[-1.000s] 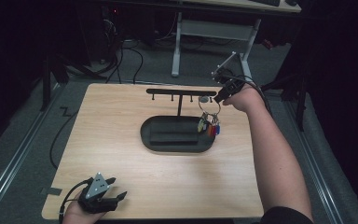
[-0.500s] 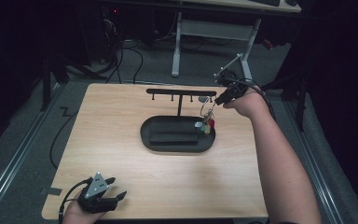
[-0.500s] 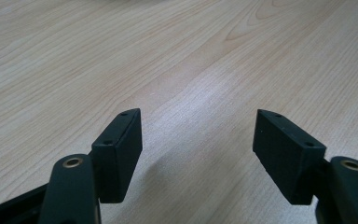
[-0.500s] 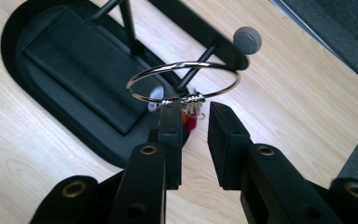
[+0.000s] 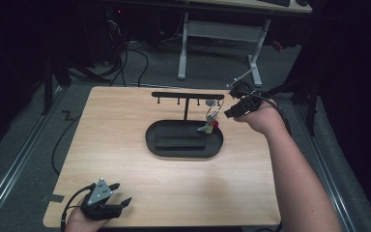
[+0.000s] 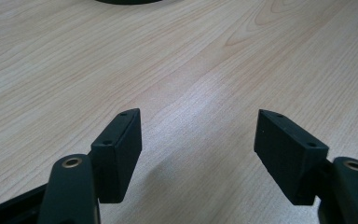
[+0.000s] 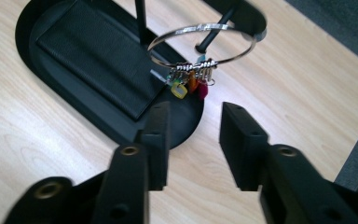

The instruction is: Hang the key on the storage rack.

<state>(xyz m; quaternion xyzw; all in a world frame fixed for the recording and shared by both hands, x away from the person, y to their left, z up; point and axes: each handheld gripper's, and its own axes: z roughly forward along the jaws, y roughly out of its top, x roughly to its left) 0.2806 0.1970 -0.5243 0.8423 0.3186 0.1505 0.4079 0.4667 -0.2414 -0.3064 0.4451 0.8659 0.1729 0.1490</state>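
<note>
Fingers [image 7: 242,144] of right gripper [image 5: 232,112]: parted, just been opening, gripping nothing | left gripper [image 5: 118,205]: released, near front-left corner of table [image 5: 125,145] | one bracelet [image 7: 203,44]: thin silver ring, cluster of yellow, orange, red charms, hanging on stand [image 5: 186,99] peg, right end | one stand, four pegs, oval black base.
</note>
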